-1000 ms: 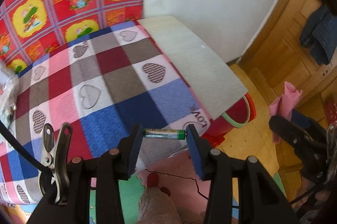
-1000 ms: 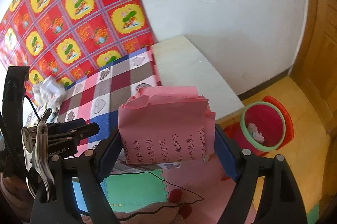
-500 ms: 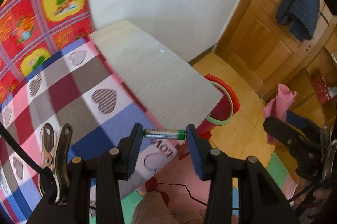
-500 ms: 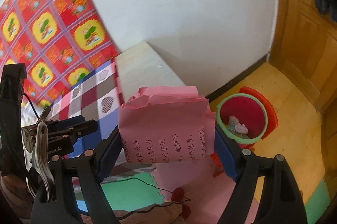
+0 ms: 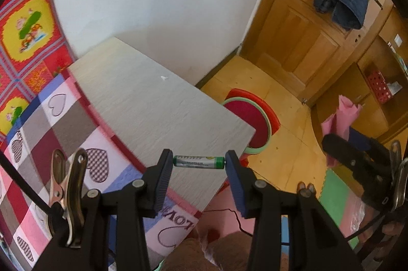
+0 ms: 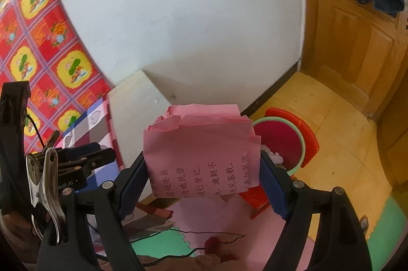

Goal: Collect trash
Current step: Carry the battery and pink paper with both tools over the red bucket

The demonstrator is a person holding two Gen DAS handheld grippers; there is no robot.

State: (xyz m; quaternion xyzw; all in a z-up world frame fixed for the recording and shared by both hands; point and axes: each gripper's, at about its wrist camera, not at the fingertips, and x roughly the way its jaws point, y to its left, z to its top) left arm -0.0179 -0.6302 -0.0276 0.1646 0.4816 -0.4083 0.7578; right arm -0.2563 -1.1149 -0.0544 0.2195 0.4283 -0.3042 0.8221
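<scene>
pale tabletop (image 5: 153,102), battery (image 5: 199,161) pinched endwise, pink paper (image 6: 201,156) gripped

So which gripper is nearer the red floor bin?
Right, apparently. The right gripper, holding pink paper, is just short of the bin; the left gripper, holding a battery, sits over the table corner.

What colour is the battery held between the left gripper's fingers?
The battery is green with a silvery middle band, seen best in the left wrist view.
</scene>
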